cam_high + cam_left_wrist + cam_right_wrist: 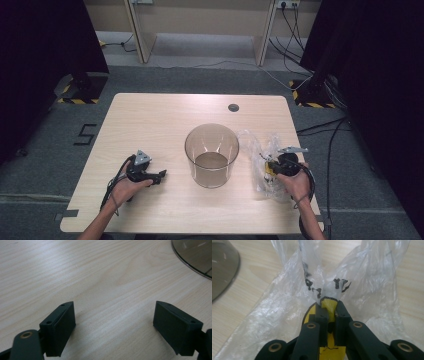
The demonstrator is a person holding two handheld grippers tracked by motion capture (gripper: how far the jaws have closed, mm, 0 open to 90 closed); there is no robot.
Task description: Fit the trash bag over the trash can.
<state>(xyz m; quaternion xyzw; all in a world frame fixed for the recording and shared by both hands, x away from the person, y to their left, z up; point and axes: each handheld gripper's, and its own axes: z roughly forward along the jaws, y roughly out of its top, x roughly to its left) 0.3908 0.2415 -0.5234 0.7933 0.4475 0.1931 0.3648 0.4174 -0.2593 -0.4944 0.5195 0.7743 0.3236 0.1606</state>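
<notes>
A crumpled clear plastic bag (256, 150) with black print lies on the table's right side, to the right of a clear brownish round container (200, 172). My right gripper (270, 167) is shut on the bag (274, 315). Its black jaws (330, 306) pinch a gathered fold with a yellow patch (329, 305) between them. My left gripper (161, 175) rests low over the table, left of the container and pointing toward it. It stands open (115, 305) with only bare wood between its pads (62, 325).
The light wooden table (160, 115) has a small dark cable hole (233, 107) near its far edge. The container's rim shows at the corner of the left gripper view (195, 255) and the right gripper view (222, 267). Dark stands and cables line the floor beyond.
</notes>
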